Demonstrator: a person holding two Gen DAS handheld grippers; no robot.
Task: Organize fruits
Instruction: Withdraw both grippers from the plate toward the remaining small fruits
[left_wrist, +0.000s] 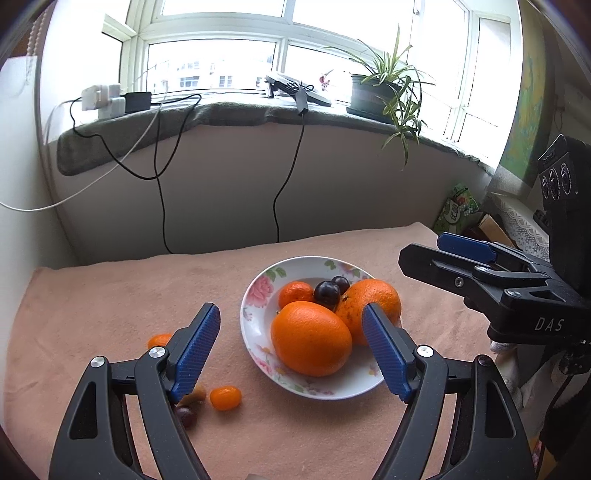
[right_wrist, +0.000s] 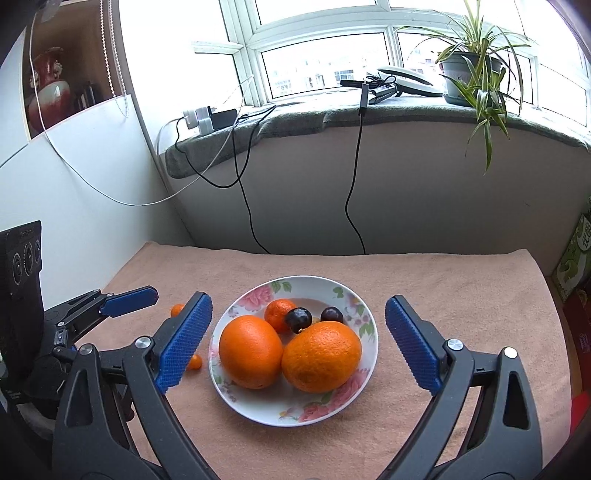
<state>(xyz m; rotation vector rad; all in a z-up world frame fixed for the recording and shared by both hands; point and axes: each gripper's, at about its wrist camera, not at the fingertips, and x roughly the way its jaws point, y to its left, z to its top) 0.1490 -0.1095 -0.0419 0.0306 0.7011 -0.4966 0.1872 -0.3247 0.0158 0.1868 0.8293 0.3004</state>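
Fingers wide on both grippers, left (left_wrist: 291, 347) and right (right_wrist: 298, 341), holding nothing | plate (right_wrist: 364, 354) framed between mine; kumquat (left_wrist: 225, 398) loose on bench (left_wrist: 110, 295), I reckon next

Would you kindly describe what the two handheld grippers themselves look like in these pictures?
Both the left gripper and the right gripper are matte black plastic frames with triangular cut-outs and round silver pivot screws. Their fingers carry blue, finely ribbed pads. The right gripper's body shows white "DAS" lettering in the left wrist view. No sleeves or cables on them are visible.
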